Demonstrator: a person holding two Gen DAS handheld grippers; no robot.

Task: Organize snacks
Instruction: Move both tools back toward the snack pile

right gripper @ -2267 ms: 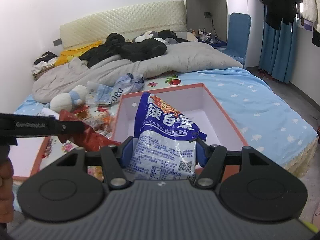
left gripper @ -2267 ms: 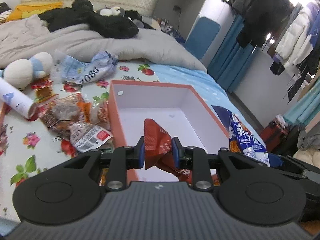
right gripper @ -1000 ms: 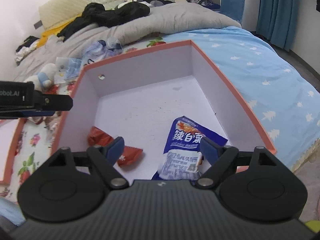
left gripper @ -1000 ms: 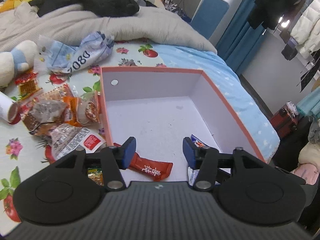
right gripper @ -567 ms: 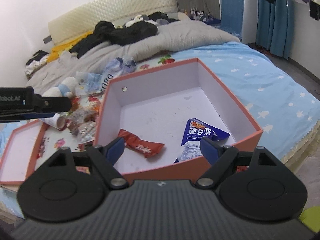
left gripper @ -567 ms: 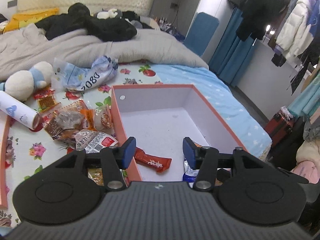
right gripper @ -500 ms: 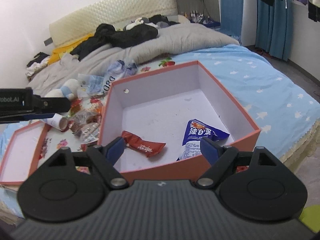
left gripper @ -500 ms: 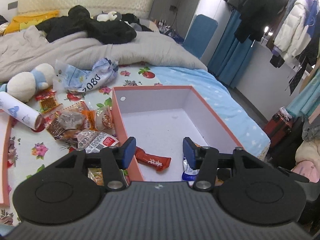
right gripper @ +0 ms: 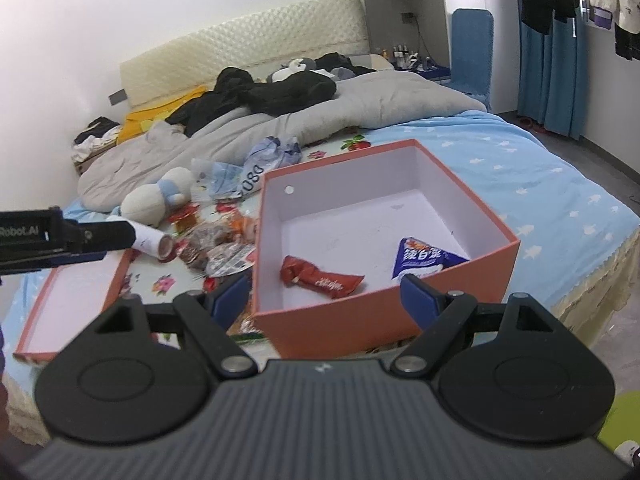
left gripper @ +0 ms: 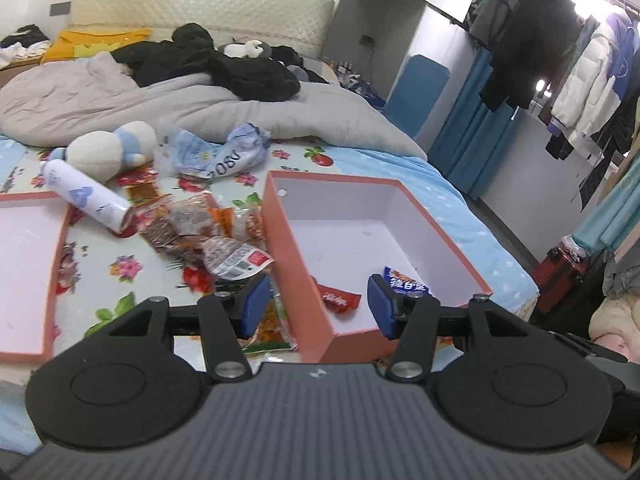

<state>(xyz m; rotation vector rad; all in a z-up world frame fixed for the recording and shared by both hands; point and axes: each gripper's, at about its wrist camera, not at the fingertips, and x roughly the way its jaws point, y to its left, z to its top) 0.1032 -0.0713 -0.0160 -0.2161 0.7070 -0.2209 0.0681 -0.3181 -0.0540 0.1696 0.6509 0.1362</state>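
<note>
Now the red snack packet (right gripper: 320,277) lies flat on the white floor of the orange box (right gripper: 384,312), toward its near left corner, and the blue-and-white snack bag (right gripper: 420,260) leans in the near right corner against the front wall; the two are apart from each other. Neither is between any jaws: the right gripper (right gripper: 325,296) hangs in front of the box, outside its near wall, with its blue pads spread wide and nothing between them. The left gripper (left gripper: 318,305) hovers over the near left wall of the box, jaws apart and empty as well, the red packet (left gripper: 338,300) showing inside the box past the gap and the blue bag (left gripper: 404,282) just beyond its right pad. In the right wrist view the left gripper's black body (right gripper: 60,236) reaches in from the left edge. Left of the box, on the flowered sheet, sits a heap of loose snack packets (left gripper: 208,236), one more packet (left gripper: 272,324) lying close under the left pad. Further left lie a white tube (left gripper: 86,200), a plush toy (left gripper: 108,152) and the box lid (left gripper: 28,264), turned inside up. Behind them a crumpled blue-and-white plastic bag (left gripper: 224,154) rests against the grey duvet (left gripper: 200,104), which carries dark clothes (left gripper: 216,66).
</note>
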